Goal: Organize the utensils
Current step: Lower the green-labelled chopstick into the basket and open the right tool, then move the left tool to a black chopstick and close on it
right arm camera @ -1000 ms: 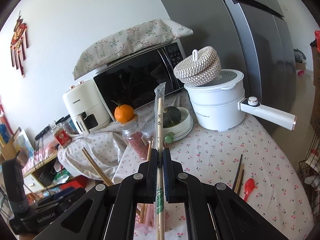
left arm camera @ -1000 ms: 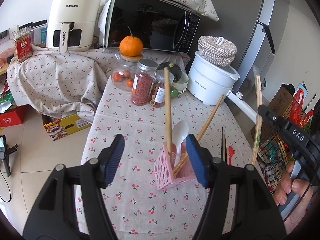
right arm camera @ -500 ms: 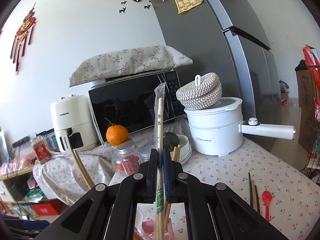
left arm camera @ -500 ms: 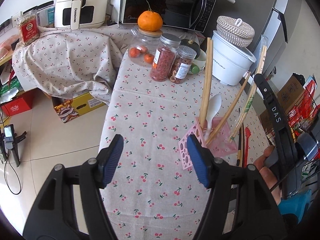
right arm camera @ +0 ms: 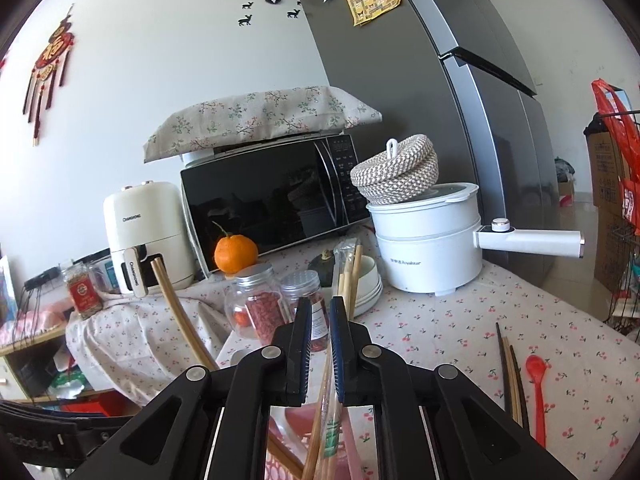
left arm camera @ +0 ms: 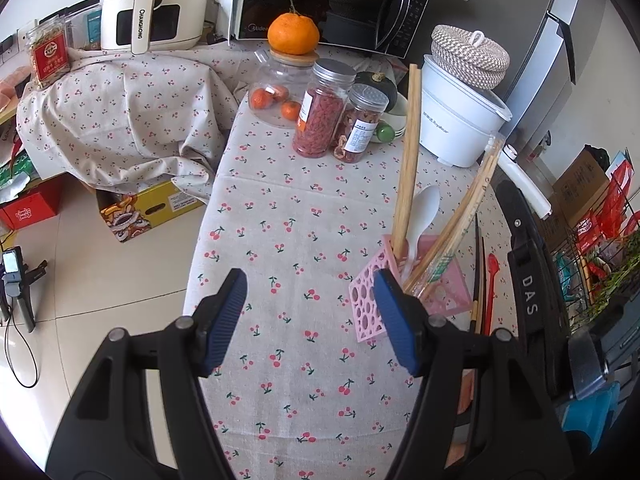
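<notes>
Okay, my left gripper (left arm camera: 310, 316) hangs spread wide over bare cherry tablecloth (left arm camera: 280, 216), beside the pink holder (left arm camera: 366, 304); right gripper (right arm camera: 320, 344) slightly parted around the wrapped chopsticks (right arm camera: 346, 270) leaning in it; red spoon (right arm camera: 538, 392) lies near the table's right edge

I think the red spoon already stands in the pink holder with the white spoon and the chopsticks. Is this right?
Not quite. The red spoon lies flat on the tablecloth beside dark chopsticks, outside the pink holder, as the right wrist view shows. The white spoon does stand in it.
</notes>
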